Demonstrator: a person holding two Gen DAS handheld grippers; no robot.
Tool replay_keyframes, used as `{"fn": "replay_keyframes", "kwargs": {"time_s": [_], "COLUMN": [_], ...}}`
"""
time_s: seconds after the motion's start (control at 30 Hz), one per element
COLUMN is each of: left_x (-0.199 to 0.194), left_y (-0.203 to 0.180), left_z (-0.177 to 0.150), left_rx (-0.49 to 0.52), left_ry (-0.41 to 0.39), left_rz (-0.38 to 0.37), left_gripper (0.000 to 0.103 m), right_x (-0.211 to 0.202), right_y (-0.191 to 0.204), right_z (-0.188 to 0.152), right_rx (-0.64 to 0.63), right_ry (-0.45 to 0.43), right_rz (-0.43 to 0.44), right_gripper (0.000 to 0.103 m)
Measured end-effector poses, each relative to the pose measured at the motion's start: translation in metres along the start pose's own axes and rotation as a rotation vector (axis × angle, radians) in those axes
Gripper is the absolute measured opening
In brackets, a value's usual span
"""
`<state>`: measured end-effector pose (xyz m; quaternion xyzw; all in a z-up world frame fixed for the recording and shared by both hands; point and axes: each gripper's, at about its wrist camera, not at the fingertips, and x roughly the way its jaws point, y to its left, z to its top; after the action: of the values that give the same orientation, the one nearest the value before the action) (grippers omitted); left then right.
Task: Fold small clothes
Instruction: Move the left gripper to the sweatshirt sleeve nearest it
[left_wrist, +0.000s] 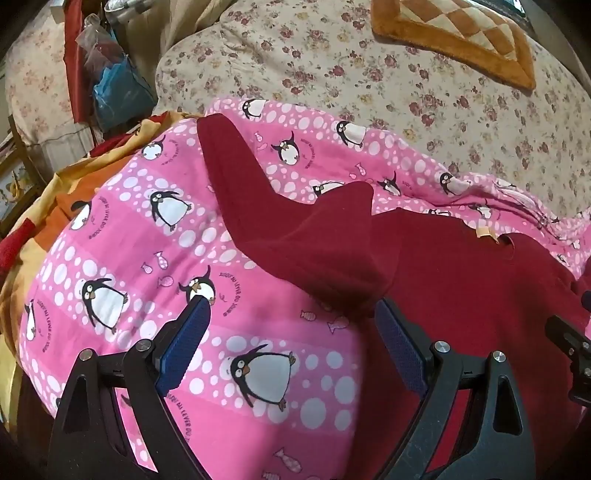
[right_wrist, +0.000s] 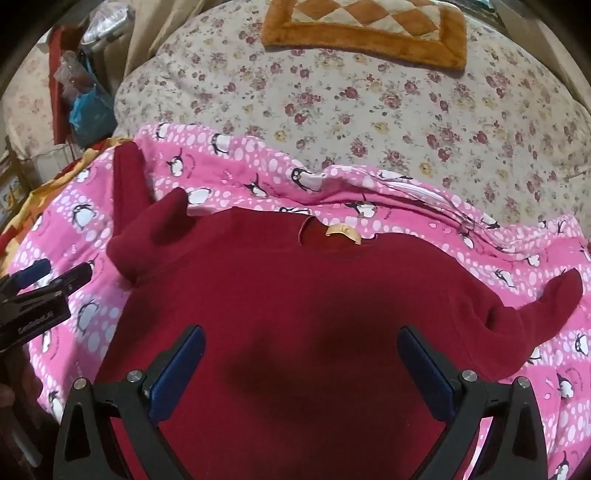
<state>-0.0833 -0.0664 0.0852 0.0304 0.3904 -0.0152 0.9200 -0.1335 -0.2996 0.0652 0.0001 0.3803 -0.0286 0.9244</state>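
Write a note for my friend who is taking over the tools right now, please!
Left tool: open, holding nothing, above the near edge of the sweater's left sleeve.
Right tool: open, holding nothing, over the middle of the dark red long-sleeved fleece sweater.
The sweater lies spread flat, collar away from you, on the pink penguin-print blanket. The left sleeve sticks out bent and rumpled; the right sleeve points outward.
Done: sweater laid out. Left: fold in both sleeves, then fold the body.

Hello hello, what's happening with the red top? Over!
Both tools, left and right, open, empty. Red top flat on penguin blanket, sleeves unfolded. Nothing in the way.
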Motion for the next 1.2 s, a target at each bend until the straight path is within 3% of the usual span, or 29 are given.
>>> {"fn": "replay_keyframes", "kwargs": {"time_s": [0.9, 1.2], "left_x": [0.040, 0.065], "left_y": [-0.010, 0.025], "left_z": [0.014, 0.040], "left_rx": [0.008, -0.050], "left_ry": [0.052, 0.049], "left_rz": [0.011, 0.044], "left_gripper": [0.091, 0.091], "right_x": [0.060, 0.082], "right_y": [-0.015, -0.012], "right_z": [0.008, 0.004], "right_rx": [0.091, 0.074], "right_ry": [0.055, 0.083], "right_rz": [0.003, 0.016], "right_gripper": [0.103, 0.103]}}
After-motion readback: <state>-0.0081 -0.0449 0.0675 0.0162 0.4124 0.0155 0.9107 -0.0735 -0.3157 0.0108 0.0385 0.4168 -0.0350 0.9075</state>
